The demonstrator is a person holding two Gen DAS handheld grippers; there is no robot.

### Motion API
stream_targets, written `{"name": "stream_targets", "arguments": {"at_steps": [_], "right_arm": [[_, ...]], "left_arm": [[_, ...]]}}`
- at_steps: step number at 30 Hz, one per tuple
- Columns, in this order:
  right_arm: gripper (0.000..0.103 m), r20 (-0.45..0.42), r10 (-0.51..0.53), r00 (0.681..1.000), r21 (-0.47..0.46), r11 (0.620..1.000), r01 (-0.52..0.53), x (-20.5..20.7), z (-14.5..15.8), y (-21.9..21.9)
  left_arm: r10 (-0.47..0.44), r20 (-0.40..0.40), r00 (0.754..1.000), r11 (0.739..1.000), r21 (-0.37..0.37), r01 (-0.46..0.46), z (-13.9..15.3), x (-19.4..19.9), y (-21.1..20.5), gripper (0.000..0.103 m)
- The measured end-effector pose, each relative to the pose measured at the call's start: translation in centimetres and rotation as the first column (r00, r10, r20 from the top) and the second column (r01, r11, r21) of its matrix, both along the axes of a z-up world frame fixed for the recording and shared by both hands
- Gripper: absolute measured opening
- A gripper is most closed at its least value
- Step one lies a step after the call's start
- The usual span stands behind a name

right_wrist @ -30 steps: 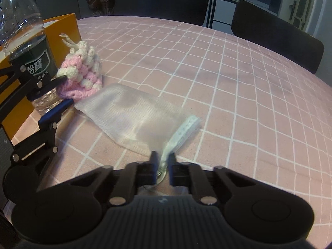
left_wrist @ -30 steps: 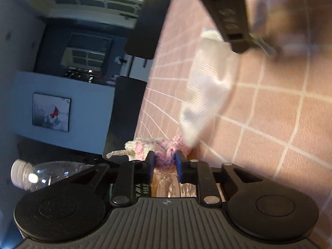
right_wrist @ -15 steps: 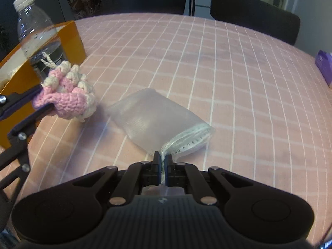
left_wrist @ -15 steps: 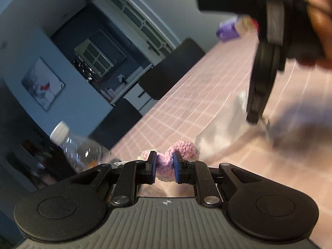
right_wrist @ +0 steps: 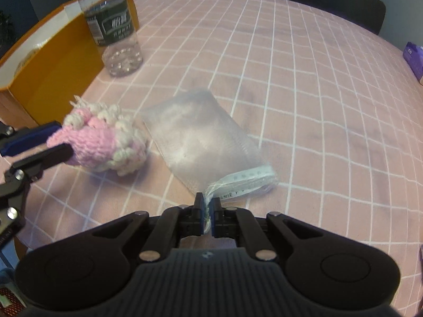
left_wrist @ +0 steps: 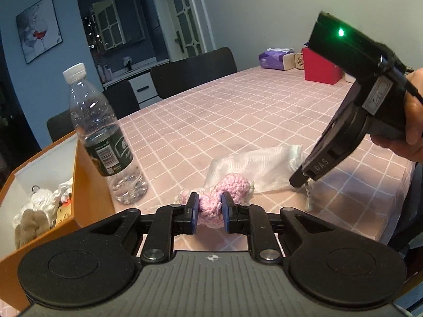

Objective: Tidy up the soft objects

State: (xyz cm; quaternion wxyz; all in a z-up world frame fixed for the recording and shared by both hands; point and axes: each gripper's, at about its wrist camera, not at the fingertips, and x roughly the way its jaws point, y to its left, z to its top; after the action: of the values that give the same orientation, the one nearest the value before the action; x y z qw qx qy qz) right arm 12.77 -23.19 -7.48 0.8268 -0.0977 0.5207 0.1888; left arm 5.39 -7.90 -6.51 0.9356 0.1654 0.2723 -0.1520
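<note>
- Two grippers show in the left wrist view; the left gripper (left_wrist: 208, 212) is clamped on a pink crocheted toy (left_wrist: 224, 192), held clear above the pink checked tablecloth (left_wrist: 238, 111); just beyond the toy lies a white mesh pouch (left_wrist: 264, 163); the right gripper (left_wrist: 301, 178), held in a hand (left_wrist: 412, 126) at the right, has its tip down at the pouch's right end; a water bottle (left_wrist: 97, 132) stands at the left beside an orange box (left_wrist: 87, 185) with soft things inside; a red box (left_wrist: 321, 68) and a purple tissue pack (left_wrist: 272, 58) sit at the table's far end.
- One pinch fills the right wrist view; the right gripper (right_wrist: 207, 211) is closed on the pouch's (right_wrist: 201, 137) drawstring end, the pouch lying flat on the cloth (right_wrist: 317, 92); at the left the left gripper's fingers (right_wrist: 34, 137) grip the toy (right_wrist: 103, 137), pink and cream, just beside the pouch; bottle (right_wrist: 113, 26) and box (right_wrist: 53, 60) stand at far left.
</note>
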Motion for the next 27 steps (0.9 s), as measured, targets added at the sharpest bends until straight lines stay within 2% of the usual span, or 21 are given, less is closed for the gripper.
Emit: {"name": "stream_targets", "arguments": {"at_steps": [3, 5, 6, 7, 8, 11, 13, 15, 18, 20, 22, 25, 27], "right_arm": [[0.010, -0.012, 0.018, 1.000, -0.012, 1.000, -0.018, 0.1, -0.4, 0.3], [0.013, -0.014, 0.017, 1.000, -0.007, 1.000, -0.017, 0.4, -0.2, 0.3], [0.023, -0.008, 0.018, 1.000, -0.012, 1.000, -0.018, 0.4, -0.2, 0.2], [0.028, -0.002, 0.015, 1.000, -0.022, 1.000, -0.015, 0.3, -0.1, 0.2], [0.039, 0.002, 0.013, 1.000, -0.028, 1.000, -0.013, 0.3, 0.0, 0.1], [0.048, 0.044, 0.004, 0.999, -0.020, 1.000, -0.003, 0.1, 0.7, -0.4], [0.056, 0.077, 0.000, 0.997, -0.002, 1.000, 0.000, 0.1, 1.2, -0.7], [0.071, 0.092, -0.003, 0.996, 0.028, 1.000, 0.001, 0.3, 1.5, -0.8], [0.086, 0.117, -0.004, 0.993, 0.036, 0.999, 0.000, 0.5, 1.2, -0.4], [0.087, 0.131, -0.014, 0.991, 0.013, 1.000, 0.012, 0.8, 0.8, -0.2], [0.088, 0.132, -0.022, 0.991, 0.020, 1.000, 0.020, 1.1, 0.6, -0.5], [0.089, 0.099, -0.053, 0.994, 0.060, 0.997, 0.047, 1.9, 0.2, -0.9], [0.089, 0.074, -0.048, 0.996, 0.067, 0.997, 0.043, 2.0, -0.2, -0.7]], "left_arm": [[0.007, -0.007, 1.000, 1.000, -0.002, -0.007, -0.4, -0.4, 0.2, 0.030], [-0.002, -0.009, 1.000, 1.000, 0.013, 0.002, -0.7, -1.1, 0.1, 0.042], [-0.011, -0.008, 1.000, 1.000, 0.024, 0.012, -0.7, -1.3, 0.0, 0.046], [-0.023, -0.002, 1.000, 0.999, 0.037, 0.023, -0.8, -1.5, 0.0, 0.056], [-0.034, 0.009, 0.999, 0.998, 0.049, 0.034, -0.8, -1.6, -0.1, 0.062], [-0.069, 0.029, 0.997, 0.994, 0.089, 0.066, -0.9, -1.9, -0.4, 0.074], [-0.094, 0.029, 0.995, 0.988, 0.124, 0.089, -1.2, -1.5, -0.8, 0.077], [-0.118, 0.010, 0.993, 0.982, 0.152, 0.115, -1.6, -1.1, -1.4, 0.077], [-0.120, -0.057, 0.991, 0.979, 0.159, 0.128, -2.4, -0.6, -2.2, 0.079], [-0.106, -0.089, 0.990, 0.981, 0.155, 0.119, -2.6, -0.6, -2.4, 0.079], [-0.093, -0.121, 0.988, 0.986, 0.129, 0.109, -2.6, -0.6, -2.4, 0.085], [-0.070, -0.201, 0.977, 0.994, 0.065, 0.085, -2.8, 0.0, -2.1, 0.086], [-0.042, -0.226, 0.973, 0.997, 0.058, 0.056, -3.4, 0.5, -2.2, 0.086]]}}
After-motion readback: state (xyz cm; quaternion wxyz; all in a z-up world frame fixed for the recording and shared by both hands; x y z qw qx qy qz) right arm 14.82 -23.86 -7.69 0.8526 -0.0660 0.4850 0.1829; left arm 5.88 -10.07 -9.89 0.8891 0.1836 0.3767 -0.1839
